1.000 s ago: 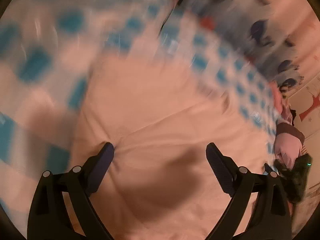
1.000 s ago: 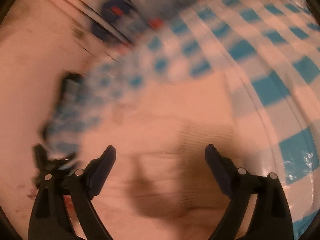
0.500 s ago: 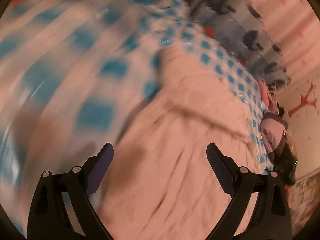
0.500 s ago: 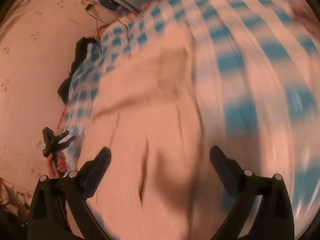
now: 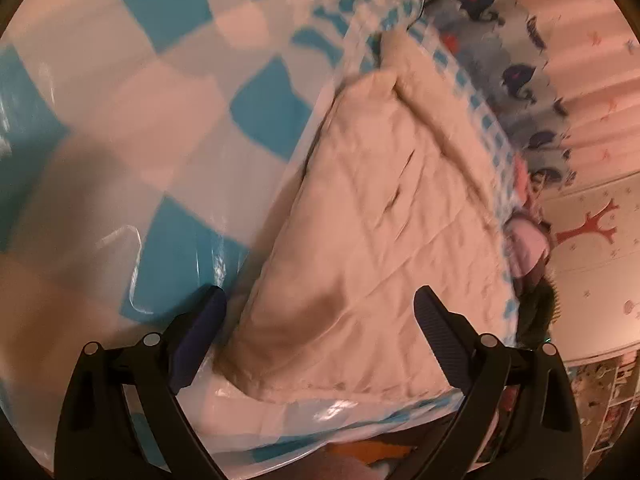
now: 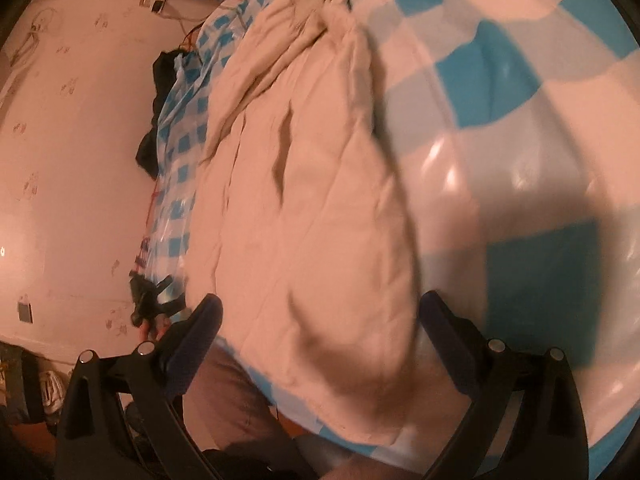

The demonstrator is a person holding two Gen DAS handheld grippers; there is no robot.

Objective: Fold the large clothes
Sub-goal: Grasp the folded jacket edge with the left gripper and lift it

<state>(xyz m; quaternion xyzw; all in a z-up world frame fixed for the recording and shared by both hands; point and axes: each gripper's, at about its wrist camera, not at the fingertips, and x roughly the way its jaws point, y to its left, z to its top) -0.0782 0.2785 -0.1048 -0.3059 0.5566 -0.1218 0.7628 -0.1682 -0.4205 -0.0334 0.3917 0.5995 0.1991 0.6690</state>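
Observation:
A large cream quilted garment [image 5: 372, 216] lies flat along a surface covered with blue-and-white checked plastic [image 5: 168, 128]. Its near hem reaches the front edge. In the left wrist view my left gripper [image 5: 320, 320] stands open above the garment's near left corner, with nothing between its fingers. The right wrist view shows the same garment [image 6: 316, 200], and my right gripper [image 6: 320, 308] is open wide over its near right corner, not touching it. Far off at the left of that view, a hand holds the left gripper [image 6: 152, 300].
A pink sleeve [image 5: 528, 248] shows at the cover's right edge. A whale-print cloth [image 5: 520, 80] hangs behind the far end. Dark clothing [image 6: 160, 108] is bunched against the wall on the left. The person's trousers [image 6: 232, 400] stand at the front edge.
Both views have swung from the blurred middle of the garment back to its near hem. The left gripper now sits over the left corner and the right over the right corner, both still open.

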